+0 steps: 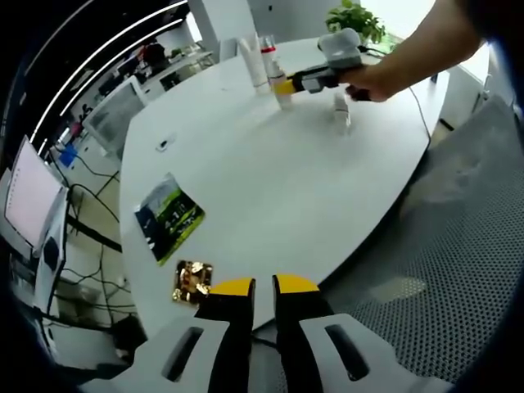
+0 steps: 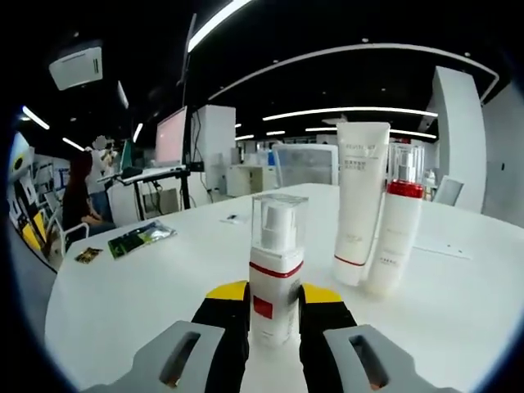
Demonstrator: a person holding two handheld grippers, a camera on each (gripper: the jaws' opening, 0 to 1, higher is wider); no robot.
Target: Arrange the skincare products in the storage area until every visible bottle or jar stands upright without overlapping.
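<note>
In the right gripper view, 1 gold packet (image 2: 88,255) and 1 green pamphlet (image 2: 141,237) are lying flat far left on the white table (image 2: 164,295). The right gripper (image 2: 275,304) is closing its 2 jaws on 1 small pump bottle (image 2: 276,268) with a clear cap and red band, which is standing upright between them. To its right, 1 white tube (image 2: 360,196) and 1 tall red-collared bottle (image 2: 395,229) are standing upright, touching side by side.

In the left gripper view, the left gripper (image 1: 264,296) is hanging over the table's near edge with its 2 jaws nearly together, holding nothing. Across the table, a person's hand (image 1: 372,82) is gripping the other gripper's handle, and 1 small bottle (image 1: 341,110) is standing just below that hand.
</note>
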